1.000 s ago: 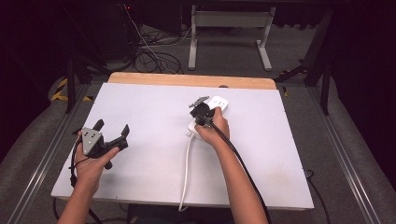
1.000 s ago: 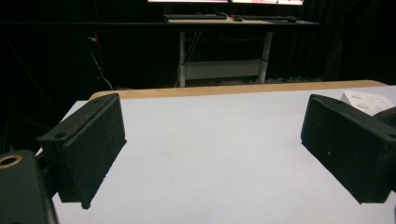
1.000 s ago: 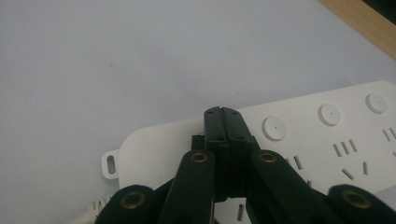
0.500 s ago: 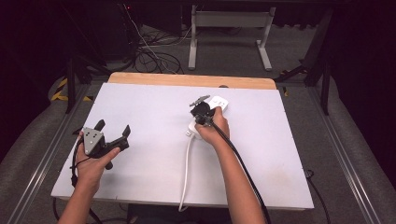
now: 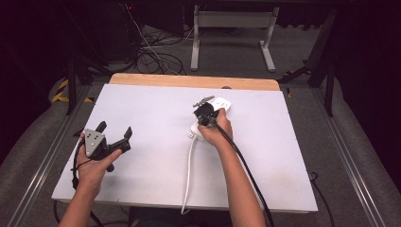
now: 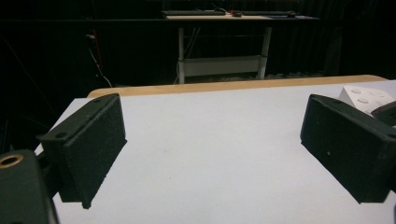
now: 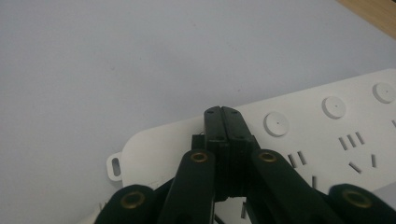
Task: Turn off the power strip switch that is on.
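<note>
Over the power strip, around 1 o'clock on the surface, the right hand-held gripper is pressing down with jaws together, probably working a switch. Left hand-held gripper is idling wide apart at 9 o'clock. Nothing's getting plugged yet.

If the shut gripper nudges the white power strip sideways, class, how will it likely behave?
The power strip looks like rigid plastic lying flat, so it should slide rather than tip or roll. The smooth white table probably offers little grip. Its limp cord would likely trail behind, dragging slightly.
</note>
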Demonstrator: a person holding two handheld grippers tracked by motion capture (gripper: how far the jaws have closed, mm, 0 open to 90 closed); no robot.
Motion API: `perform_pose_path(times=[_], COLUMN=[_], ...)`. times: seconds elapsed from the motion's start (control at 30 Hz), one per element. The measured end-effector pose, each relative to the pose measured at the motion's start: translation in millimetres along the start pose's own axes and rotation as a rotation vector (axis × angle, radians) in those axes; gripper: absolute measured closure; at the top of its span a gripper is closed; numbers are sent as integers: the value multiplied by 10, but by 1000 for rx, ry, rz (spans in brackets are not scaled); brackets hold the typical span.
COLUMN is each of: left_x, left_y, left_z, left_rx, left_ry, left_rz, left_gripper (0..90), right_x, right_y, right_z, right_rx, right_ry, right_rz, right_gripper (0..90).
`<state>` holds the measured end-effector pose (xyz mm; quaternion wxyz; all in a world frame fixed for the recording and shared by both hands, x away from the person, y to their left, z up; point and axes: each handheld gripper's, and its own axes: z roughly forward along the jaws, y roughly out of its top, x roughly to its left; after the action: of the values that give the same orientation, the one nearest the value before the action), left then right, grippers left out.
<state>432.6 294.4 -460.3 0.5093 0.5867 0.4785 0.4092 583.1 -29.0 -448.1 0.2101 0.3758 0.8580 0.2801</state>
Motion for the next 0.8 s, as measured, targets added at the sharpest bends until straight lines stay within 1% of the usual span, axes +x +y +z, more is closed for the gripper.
perform_pose_path(times=[0.1, 0.13, 0.17, 0.2, 0.23, 0.33, 0.53, 0.8], left_x=[0, -1, -1, -2, -2, 1, 18, 8], left_y=[0, 1, 0, -1, -1, 1, -4, -3], left_z=[0, -1, -1, -1, -2, -7, -12, -7], left_rx=[2, 2, 0, 1, 1, -1, 3, 3], left_ry=[1, 1, 1, 1, 1, 1, 5, 1], left_rz=[1, 1, 0, 0, 1, -1, -5, -4], left_gripper=[74, 74, 74, 74, 74, 74, 74, 74], right_x=[17, 30, 40, 77, 77, 128, 107, 105], right_y=[1, -1, -5, -1, -1, 9, 6, 10], right_z=[-1, 5, 5, 7, 7, 11, 8, 7], right_rx=[3, 8, 5, 6, 6, 14, 10, 12], right_ry=[-7, 10, -3, -32, -32, -67, -56, -55], right_rz=[-10, -7, -12, -40, -40, -68, -44, -42], right_gripper=[900, 900, 900, 900, 900, 900, 900, 900])
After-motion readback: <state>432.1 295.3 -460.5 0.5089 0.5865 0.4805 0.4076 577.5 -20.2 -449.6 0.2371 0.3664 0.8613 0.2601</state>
